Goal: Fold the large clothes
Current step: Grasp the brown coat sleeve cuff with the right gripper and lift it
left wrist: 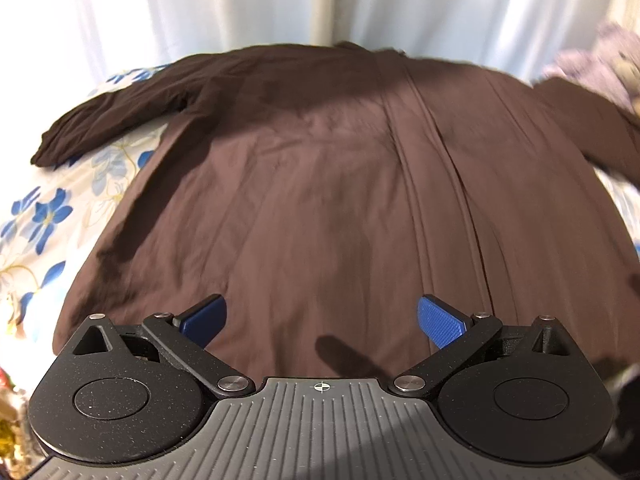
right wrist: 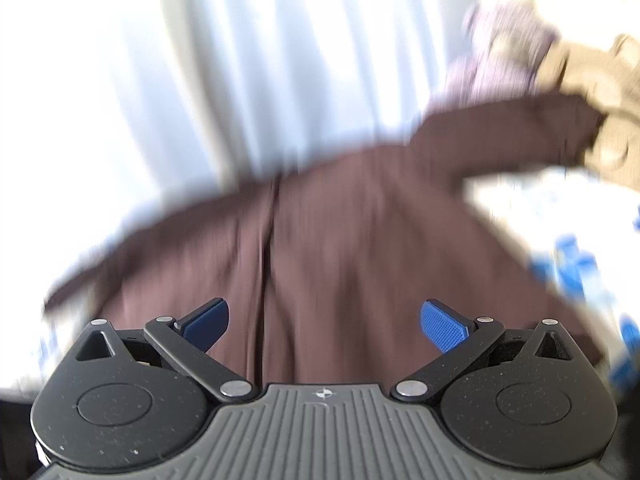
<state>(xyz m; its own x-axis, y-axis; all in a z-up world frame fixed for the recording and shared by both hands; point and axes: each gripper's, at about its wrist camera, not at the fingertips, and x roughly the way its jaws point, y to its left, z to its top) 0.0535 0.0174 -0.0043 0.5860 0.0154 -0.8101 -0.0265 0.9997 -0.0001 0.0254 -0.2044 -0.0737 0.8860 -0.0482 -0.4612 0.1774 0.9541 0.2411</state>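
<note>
A large dark brown garment (left wrist: 312, 184) lies spread flat on a bed, with its left sleeve (left wrist: 112, 120) stretched out to the left and a long seam running down its middle. My left gripper (left wrist: 322, 320) is open and empty, above the garment's near hem. In the right wrist view, which is blurred, the same brown garment (right wrist: 340, 248) lies below with its right sleeve (right wrist: 520, 132) reaching to the right. My right gripper (right wrist: 324, 324) is open and empty above the near part of the garment.
The bedsheet (left wrist: 44, 216) is white with blue flowers. Pale curtains (left wrist: 240, 4) hang behind the bed. A lilac cloth (right wrist: 500, 52) and a beige cloth (right wrist: 600, 92) lie piled at the far right by the sleeve end.
</note>
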